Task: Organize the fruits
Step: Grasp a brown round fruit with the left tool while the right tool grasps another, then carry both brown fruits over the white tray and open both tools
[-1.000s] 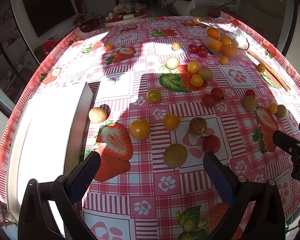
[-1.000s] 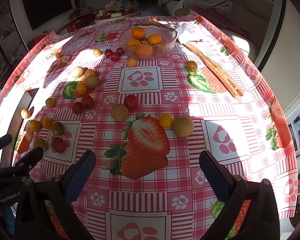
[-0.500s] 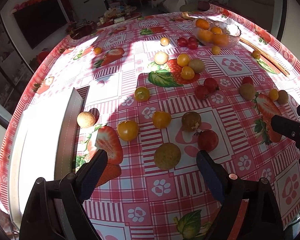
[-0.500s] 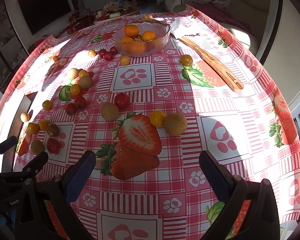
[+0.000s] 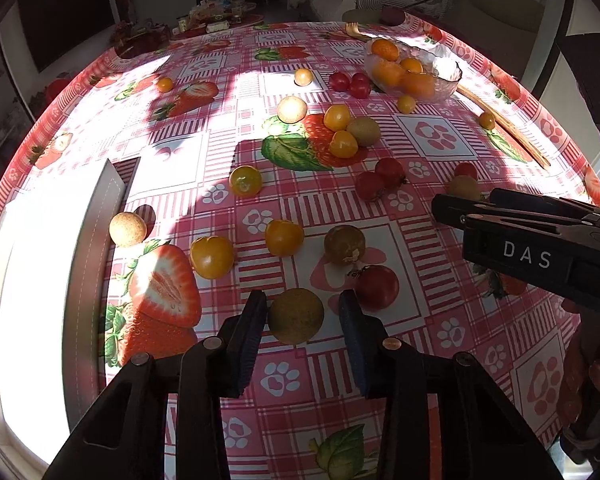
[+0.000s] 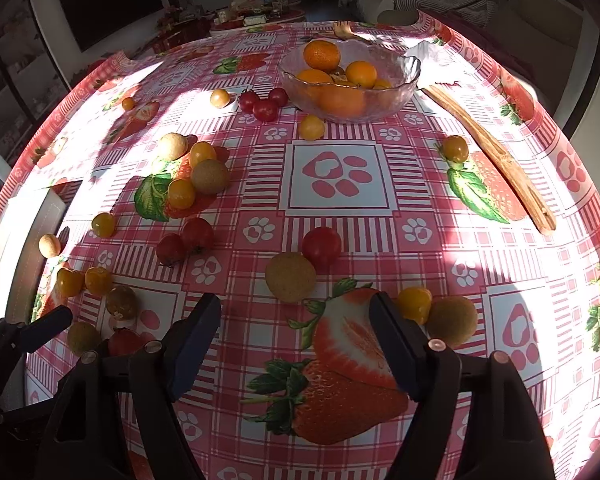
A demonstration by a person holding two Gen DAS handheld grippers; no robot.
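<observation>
Several small fruits lie scattered on the strawberry-print tablecloth: yellow tomatoes, red tomatoes and tan round fruits. My left gripper [image 5: 302,316] has its fingers on either side of a tan round fruit [image 5: 296,315], with a small gap on each side. A red tomato [image 5: 377,287] lies just right of it. My right gripper [image 6: 296,322] is open and empty, low over the cloth, behind a tan fruit [image 6: 290,277] and a red tomato [image 6: 321,246]. A glass bowl [image 6: 400,80] with oranges stands at the far side.
A white tray [image 5: 40,280] lies at the table's left edge. Wooden tongs [image 6: 496,156] lie right of the bowl. The right gripper's body [image 5: 540,248] shows at the right of the left wrist view. A yellow tomato [image 6: 415,303] and a tan fruit [image 6: 452,320] lie by the right finger.
My left gripper has moved forward and down and narrowed around the tan round fruit. My right gripper has moved forward and narrowed somewhat, still empty.
</observation>
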